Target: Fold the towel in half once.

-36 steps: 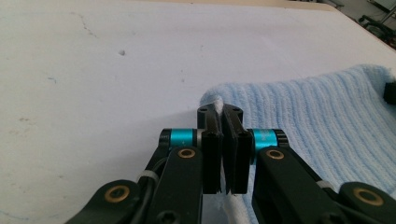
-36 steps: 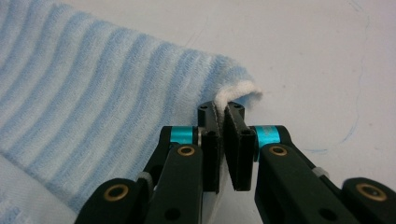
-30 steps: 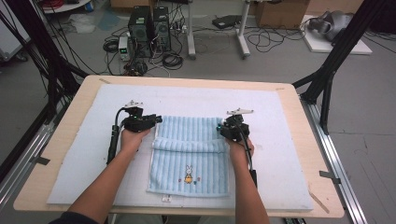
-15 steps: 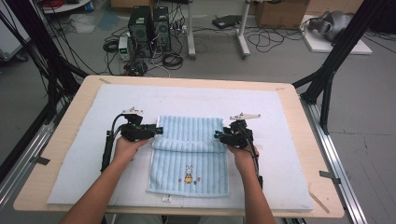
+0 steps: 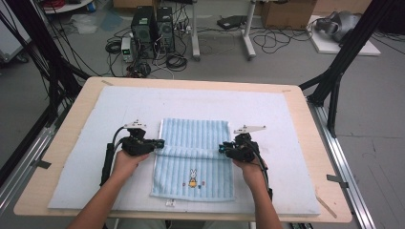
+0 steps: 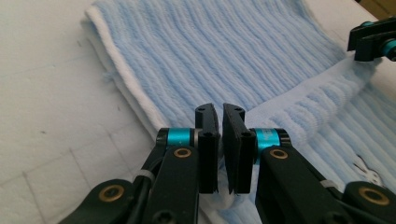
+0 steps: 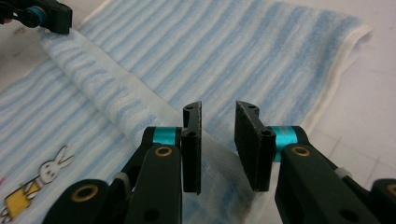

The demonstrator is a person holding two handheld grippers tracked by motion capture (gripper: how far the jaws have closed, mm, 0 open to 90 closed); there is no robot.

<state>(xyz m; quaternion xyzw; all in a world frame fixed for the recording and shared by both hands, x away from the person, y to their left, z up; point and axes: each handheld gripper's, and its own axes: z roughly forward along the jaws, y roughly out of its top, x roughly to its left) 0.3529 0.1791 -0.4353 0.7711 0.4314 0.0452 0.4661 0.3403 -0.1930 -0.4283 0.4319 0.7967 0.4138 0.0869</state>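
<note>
Folding's mid-step: the towel [image 5: 193, 157] lies flat at the mat's [image 5: 86, 124] centre, rabbit print toward you, with a raised ridge of cloth across its middle so the fold line stays straight. Your left gripper [image 6: 219, 140] sits at the towel's left edge, jaws nearly closed, pinching the ridge end. Your right gripper [image 7: 218, 140] at the opposite edge stands narrowly apart, cloth between but unclamped.

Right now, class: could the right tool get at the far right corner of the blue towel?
Probably yes. The right tool sits at the towel's right edge with jaws apart, and bare white mat lies between it and that far corner.
</note>
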